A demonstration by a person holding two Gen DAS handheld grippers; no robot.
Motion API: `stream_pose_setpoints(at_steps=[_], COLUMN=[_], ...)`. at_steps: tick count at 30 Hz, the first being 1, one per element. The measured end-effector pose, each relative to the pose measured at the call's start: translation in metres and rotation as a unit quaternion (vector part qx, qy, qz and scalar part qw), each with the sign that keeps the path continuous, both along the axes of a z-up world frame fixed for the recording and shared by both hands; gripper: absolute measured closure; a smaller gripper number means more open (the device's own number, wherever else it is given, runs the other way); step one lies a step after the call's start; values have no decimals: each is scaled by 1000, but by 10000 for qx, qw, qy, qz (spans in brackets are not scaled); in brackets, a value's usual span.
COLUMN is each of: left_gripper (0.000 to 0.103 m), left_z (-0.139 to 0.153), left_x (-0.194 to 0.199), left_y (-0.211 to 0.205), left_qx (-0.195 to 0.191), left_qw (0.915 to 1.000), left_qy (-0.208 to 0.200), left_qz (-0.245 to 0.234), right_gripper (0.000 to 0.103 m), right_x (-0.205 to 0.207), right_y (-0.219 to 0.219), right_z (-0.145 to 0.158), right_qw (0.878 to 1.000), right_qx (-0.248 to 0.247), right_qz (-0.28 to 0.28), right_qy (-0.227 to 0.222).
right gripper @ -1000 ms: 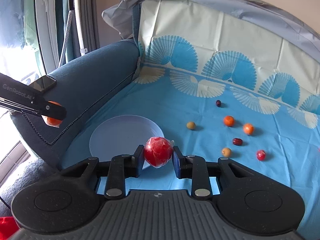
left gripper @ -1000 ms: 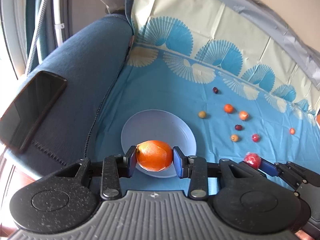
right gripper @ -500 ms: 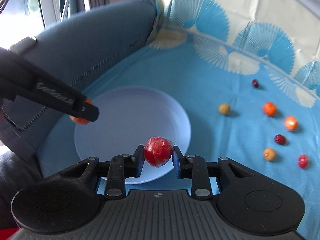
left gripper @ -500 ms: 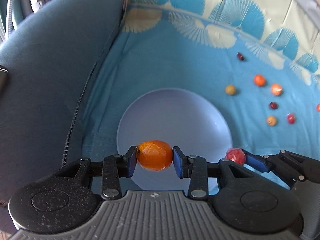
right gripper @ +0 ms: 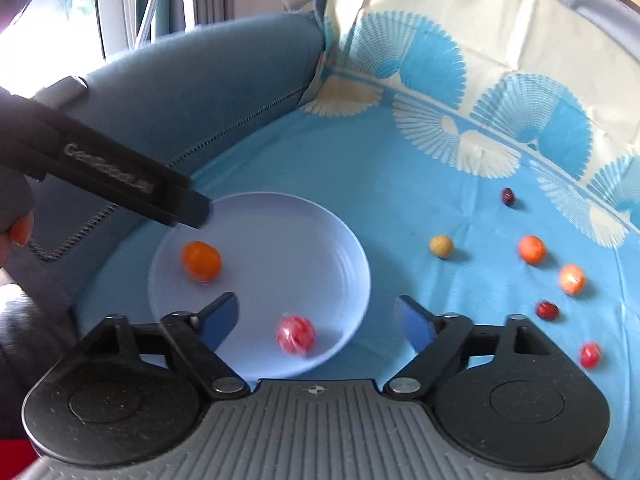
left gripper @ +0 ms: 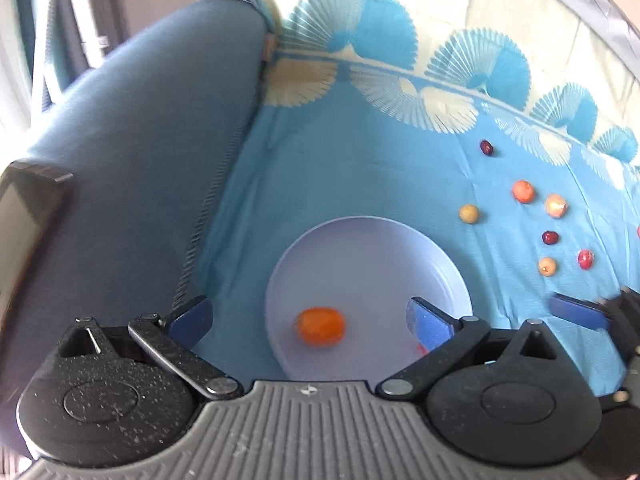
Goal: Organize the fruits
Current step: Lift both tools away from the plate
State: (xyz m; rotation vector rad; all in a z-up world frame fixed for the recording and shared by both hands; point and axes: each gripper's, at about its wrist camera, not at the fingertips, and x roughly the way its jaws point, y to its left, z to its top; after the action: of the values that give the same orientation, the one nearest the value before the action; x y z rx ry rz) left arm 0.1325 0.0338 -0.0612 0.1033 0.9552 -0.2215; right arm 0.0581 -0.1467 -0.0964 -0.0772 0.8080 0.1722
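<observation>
Probable phone (left gripper: 28,236) on sofa armrest (left gripper: 152,168)

A smooth, matt lilac plastic-looking plate (right gripper: 352,264) sits on a thin printed cloth (right gripper: 400,184) with creases. The orange fruit (right gripper: 201,261) has a slightly shiny skin; the red fruit (right gripper: 295,334) looks glossy. The blue sofa arm (left gripper: 152,152) is matt woven fabric with a zip seam.

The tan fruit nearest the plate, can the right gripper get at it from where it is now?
Probably yes: the right gripper is open and empty, and the tan fruit lies alone on bare cloth, clear of the plate.
</observation>
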Motion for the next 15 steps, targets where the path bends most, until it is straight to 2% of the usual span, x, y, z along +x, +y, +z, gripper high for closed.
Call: stream_pose_setpoints(at_steps=[4,8,10,15], left_gripper=[0,0,0,0], left_z=[12,26,33,51], left_x=[-42,-88,-110,-153], left_y=[12,22,23,12], left_qx=[170,113,112,304], left_qw=[9994,9989,9990,9991], left_qy=[55,244,210,-188], left_qz=[284,388,390,209], right_gripper=[9,6,4,3], right_x=[-42,-83,-101,-138], right_y=[-5,-4,0,5], right_z=[20,41,50,70], right_qw=[9994,9973,9971,9978], right_qx=[271,595,665,488], right_qz=[-127,-308,-304,-271], right_qy=[175,300,190,-356])
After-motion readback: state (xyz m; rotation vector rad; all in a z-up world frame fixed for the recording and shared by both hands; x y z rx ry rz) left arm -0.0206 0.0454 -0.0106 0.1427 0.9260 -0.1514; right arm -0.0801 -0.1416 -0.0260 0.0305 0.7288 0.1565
